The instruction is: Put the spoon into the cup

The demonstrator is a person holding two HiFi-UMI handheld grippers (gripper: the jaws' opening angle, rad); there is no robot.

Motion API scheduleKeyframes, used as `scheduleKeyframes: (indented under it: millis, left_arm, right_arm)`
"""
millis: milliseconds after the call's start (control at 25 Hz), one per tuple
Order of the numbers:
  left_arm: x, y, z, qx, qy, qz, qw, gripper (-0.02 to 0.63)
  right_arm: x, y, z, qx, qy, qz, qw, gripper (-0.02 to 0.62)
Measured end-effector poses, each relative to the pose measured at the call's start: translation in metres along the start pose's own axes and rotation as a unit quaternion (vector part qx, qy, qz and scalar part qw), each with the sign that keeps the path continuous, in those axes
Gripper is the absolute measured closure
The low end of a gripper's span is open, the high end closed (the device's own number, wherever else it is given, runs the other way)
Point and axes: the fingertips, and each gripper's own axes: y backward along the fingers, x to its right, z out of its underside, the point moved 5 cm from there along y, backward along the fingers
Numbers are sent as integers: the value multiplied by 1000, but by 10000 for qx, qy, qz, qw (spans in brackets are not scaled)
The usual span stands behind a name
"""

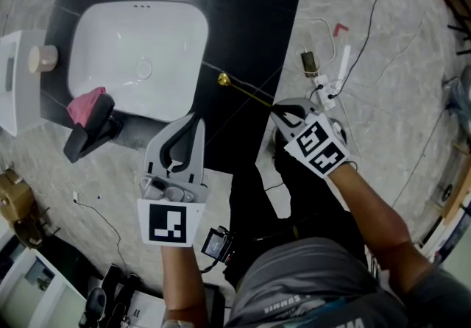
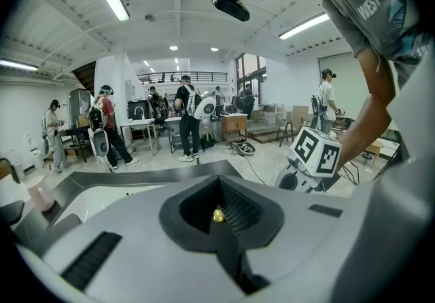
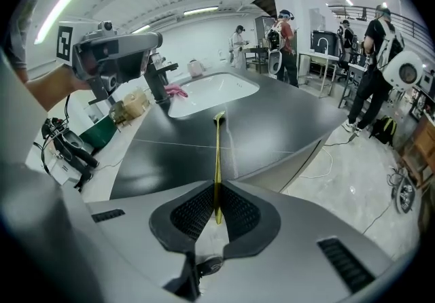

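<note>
Workshop w/ pale marbled floor (image 1: 383, 54); black counter (image 1: 243, 25) w/ white sink (image 1: 140, 47) sunk in its left half. Black tap (image 1: 92, 128) stands at the sink's near-left corner, pink cloth (image 1: 86, 104) touching it on the basin rim. Cup (image 1: 43, 58) sits on a white ledge (image 1: 15, 91) off the counter's left edge.

R gripper (image 1: 276, 107) is at the counter's right edge, jaws clamped on the handle end of the gold spoon (image 1: 243, 89). The spoon's bowl points toward the sink, over the black top just beside the basin's right rim, well apart from the cup; can't tell if it touches the counter.

L gripper (image 1: 196, 122) is over the counter's near edge, below the sink, jaws together w/ nothing btwn them. People stand at benches in the bkgd
</note>
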Motion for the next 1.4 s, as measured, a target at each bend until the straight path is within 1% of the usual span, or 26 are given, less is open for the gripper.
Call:
scheduleKeyframes:
  millis: [120,200,480,640,720,1000,1160,1400]
  left_arm:
    - [-2,2,-3,58,29,-38,10000,604]
    - [-5,4,-5,76,-4,-45,10000,604]
    - [-12,13,-13,183,19,-151,9997,604]
    - [-18,22,-18,204,-14,-228,9995,604]
    - [-23,28,-21,233,-93,-274,9993,604]
    - [-44,56,-34,326,-204,-567,9977,604]
    - [-62,76,-42,411,-334,-746,9958,604]
    - [-98,111,-47,596,-491,-1138,9905,604]
  right_arm:
    - [0,4,-4,45,-24,12,10000,548]
    - [0,6,-7,64,-17,18,10000,563]
    - [-2,13,-17,77,17,6,10000,563]
    - [-3,19,-30,145,75,48,9999,563]
    - [-4,21,-39,189,123,72,9997,563]
    - [-12,32,-79,307,425,103,9986,563]
    - [-18,34,-112,408,677,131,9968,563]
    - [-35,27,-166,523,1101,124,9925,563]
